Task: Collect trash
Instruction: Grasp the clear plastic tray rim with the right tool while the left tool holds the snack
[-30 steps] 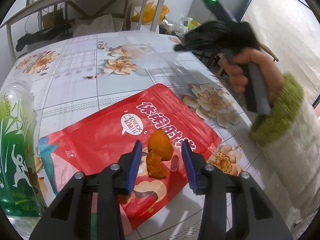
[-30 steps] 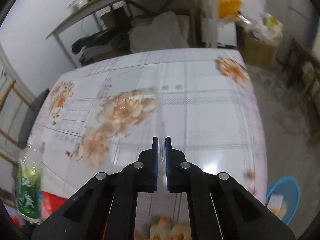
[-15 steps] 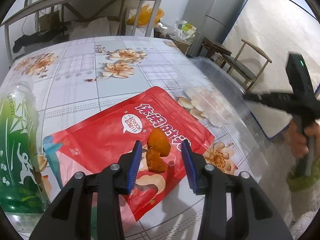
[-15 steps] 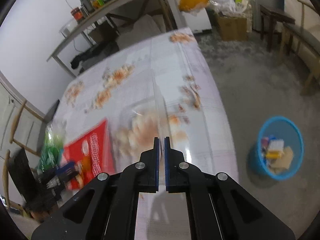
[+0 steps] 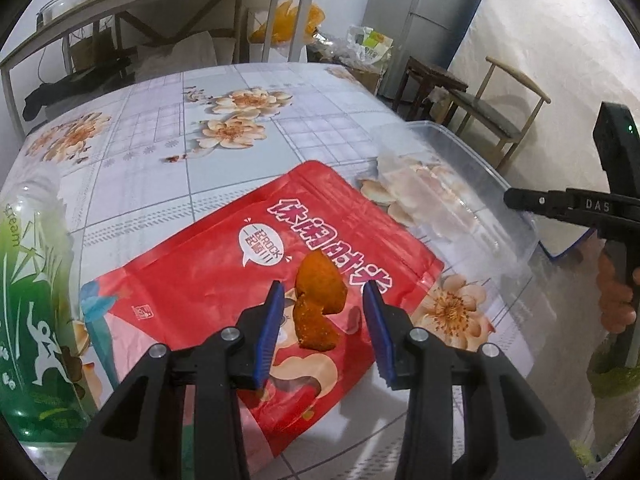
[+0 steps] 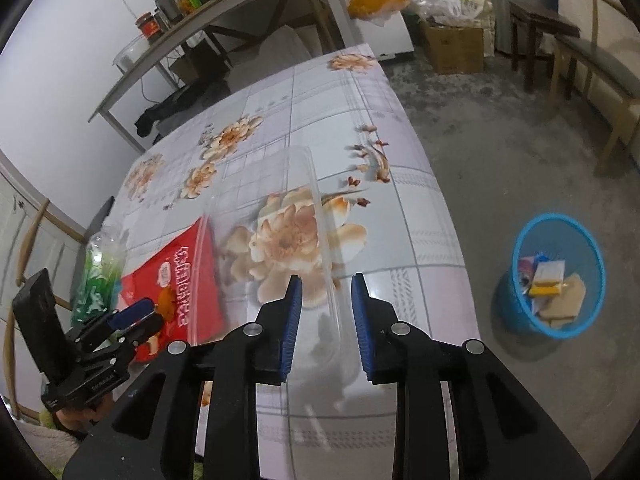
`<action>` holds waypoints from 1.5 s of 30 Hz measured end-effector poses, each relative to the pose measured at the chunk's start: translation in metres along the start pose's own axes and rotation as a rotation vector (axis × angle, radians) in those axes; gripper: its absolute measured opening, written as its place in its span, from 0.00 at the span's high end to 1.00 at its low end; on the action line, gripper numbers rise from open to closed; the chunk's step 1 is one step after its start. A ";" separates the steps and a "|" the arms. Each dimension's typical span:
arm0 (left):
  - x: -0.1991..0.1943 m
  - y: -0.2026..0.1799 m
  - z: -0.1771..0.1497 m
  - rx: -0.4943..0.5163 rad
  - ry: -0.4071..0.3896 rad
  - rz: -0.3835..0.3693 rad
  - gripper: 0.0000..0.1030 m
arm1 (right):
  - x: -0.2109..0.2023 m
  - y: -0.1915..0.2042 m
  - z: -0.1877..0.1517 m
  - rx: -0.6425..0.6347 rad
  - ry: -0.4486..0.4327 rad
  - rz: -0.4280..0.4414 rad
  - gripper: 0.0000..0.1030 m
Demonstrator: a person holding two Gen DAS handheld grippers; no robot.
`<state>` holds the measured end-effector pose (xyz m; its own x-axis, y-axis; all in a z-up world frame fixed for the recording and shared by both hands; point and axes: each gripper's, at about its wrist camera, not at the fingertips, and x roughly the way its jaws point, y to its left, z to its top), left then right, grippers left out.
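The right gripper (image 6: pixel 325 320), clamped on the clear plastic tray (image 6: pixel 320 216) 1 second earlier, has just been opening; the tray's rim stands loose between its jaws at the table (image 6: pixel 420 240) edge, short of the blue bin (image 6: pixel 560 280). The left gripper (image 5: pixel 322 328) hangs part-open, empty, over the red snack bag (image 5: pixel 224 280)

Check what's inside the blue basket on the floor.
The blue mesh basket beside the table holds trash already: a white and yellow carton, a beige flat piece and a bluish scrap. Anything beneath those is covered.
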<state>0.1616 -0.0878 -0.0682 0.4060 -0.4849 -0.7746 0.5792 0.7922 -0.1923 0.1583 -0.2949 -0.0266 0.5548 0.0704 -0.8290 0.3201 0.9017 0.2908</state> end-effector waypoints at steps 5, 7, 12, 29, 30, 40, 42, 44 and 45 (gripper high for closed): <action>0.005 0.002 0.000 -0.008 0.012 0.009 0.73 | 0.009 0.005 0.000 -0.028 0.009 -0.038 0.75; 0.006 0.002 0.000 -0.006 0.013 0.015 0.77 | 0.014 0.004 -0.001 -0.022 0.020 -0.040 0.75; 0.007 0.001 0.001 0.002 0.012 0.011 0.83 | 0.020 -0.001 -0.002 -0.001 0.035 -0.042 0.83; -0.022 0.005 0.011 -0.031 -0.070 0.000 0.87 | -0.002 -0.007 -0.002 0.040 -0.041 -0.004 0.97; -0.024 0.005 0.012 -0.031 -0.076 -0.001 0.87 | -0.003 -0.009 -0.002 0.044 -0.047 0.001 0.97; -0.041 -0.031 0.042 0.051 -0.128 -0.060 0.87 | -0.042 -0.039 -0.008 0.137 -0.159 0.017 0.97; -0.042 -0.045 0.051 0.085 -0.142 -0.084 0.87 | -0.059 -0.058 -0.012 0.182 -0.201 -0.015 0.97; -0.040 -0.067 0.066 0.128 -0.151 -0.126 0.87 | -0.076 -0.078 -0.018 0.230 -0.240 -0.055 0.97; -0.037 -0.081 0.074 0.154 -0.151 -0.156 0.87 | -0.087 -0.095 -0.024 0.272 -0.263 -0.086 0.97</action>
<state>0.1520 -0.1619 0.0204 0.3978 -0.6554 -0.6421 0.7388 0.6438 -0.1994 0.0612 -0.3762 0.0063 0.6840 -0.1443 -0.7151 0.5464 0.7508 0.3712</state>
